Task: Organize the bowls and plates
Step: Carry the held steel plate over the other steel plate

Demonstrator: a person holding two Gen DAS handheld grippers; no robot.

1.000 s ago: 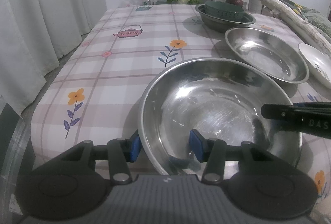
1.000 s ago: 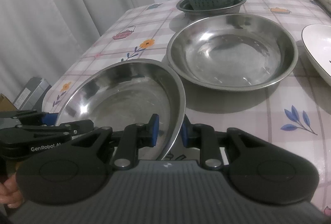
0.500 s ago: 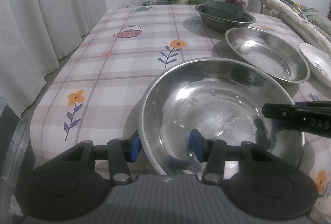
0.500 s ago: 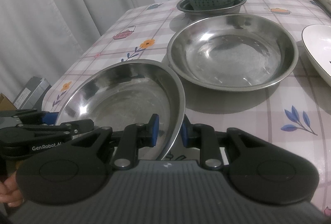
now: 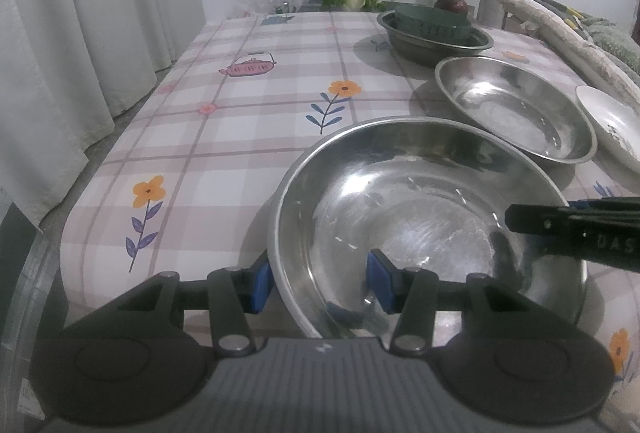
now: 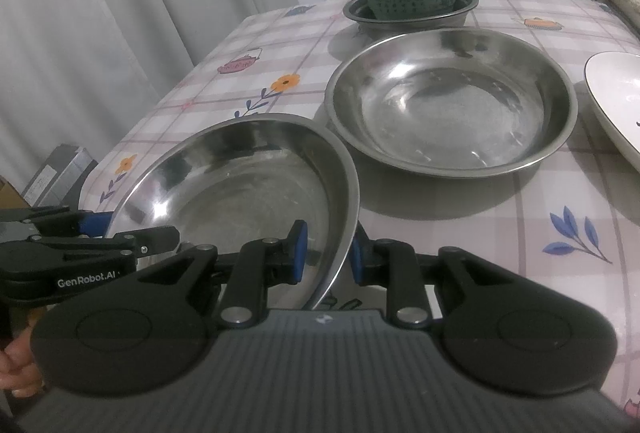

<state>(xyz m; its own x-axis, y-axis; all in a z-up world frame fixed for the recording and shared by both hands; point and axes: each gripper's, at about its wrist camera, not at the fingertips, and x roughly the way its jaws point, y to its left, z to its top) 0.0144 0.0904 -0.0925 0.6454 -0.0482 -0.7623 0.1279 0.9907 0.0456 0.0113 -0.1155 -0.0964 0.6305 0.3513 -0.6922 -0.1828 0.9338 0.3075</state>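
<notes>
1. Two views show one steel bowl [image 5: 424,217] straddled at opposite rims.
2. Left wrist view: the left gripper [image 5: 322,279] has its blue fingers [image 5: 262,283] set on either side of the bowl's near-left rim, one outside, one inside. They stand fairly wide apart, with a clear gap at the inner pad, so this is no firm pinch.
3. Same view: the right gripper [image 5: 576,229] reaches in from the right over the bowl's far side.
4. Same view: the bowl sits at the near edge of the bench [image 5: 240,105]; a second steel bowl [image 5: 516,109] lies just behind, then a white plate [image 5: 612,121] to its right and a green bowl [image 5: 432,21] nested in a basin [image 5: 436,43].
5. Right wrist view: the right gripper [image 6: 328,255] is clamped narrowly on the bowl's [image 6: 240,189] right rim, fingers [image 6: 300,253] pressing both faces, and the bowl looks tilted.
6. Same view: the left gripper [image 6: 104,233] is at the bowl's left edge.
</notes>
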